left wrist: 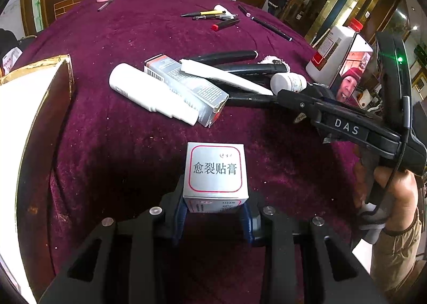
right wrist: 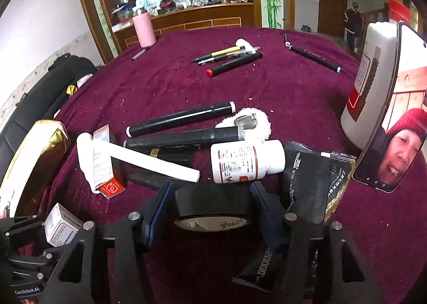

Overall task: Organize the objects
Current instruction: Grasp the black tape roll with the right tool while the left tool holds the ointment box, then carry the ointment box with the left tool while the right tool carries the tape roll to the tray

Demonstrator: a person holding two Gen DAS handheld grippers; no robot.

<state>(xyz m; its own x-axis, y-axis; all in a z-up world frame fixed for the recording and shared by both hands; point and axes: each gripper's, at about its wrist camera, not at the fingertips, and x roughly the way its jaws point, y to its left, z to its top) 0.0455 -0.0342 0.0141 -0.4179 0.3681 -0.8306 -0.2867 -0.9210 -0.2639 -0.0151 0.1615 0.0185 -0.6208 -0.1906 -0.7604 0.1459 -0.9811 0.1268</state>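
My left gripper is shut on a small silver-white box with a red-framed label, held just above the maroon tablecloth. The same box shows at the lower left of the right wrist view. My right gripper is shut on a black tape roll that lies on the cloth, its blue pads touching both sides. In front of it lies a heap: a white pill bottle, black markers, a white tube and a black sachet.
A gold-edged white box stands at the left. A phone leans on a big white red-capped bottle at the right. Pens and a pink bottle sit farther back.
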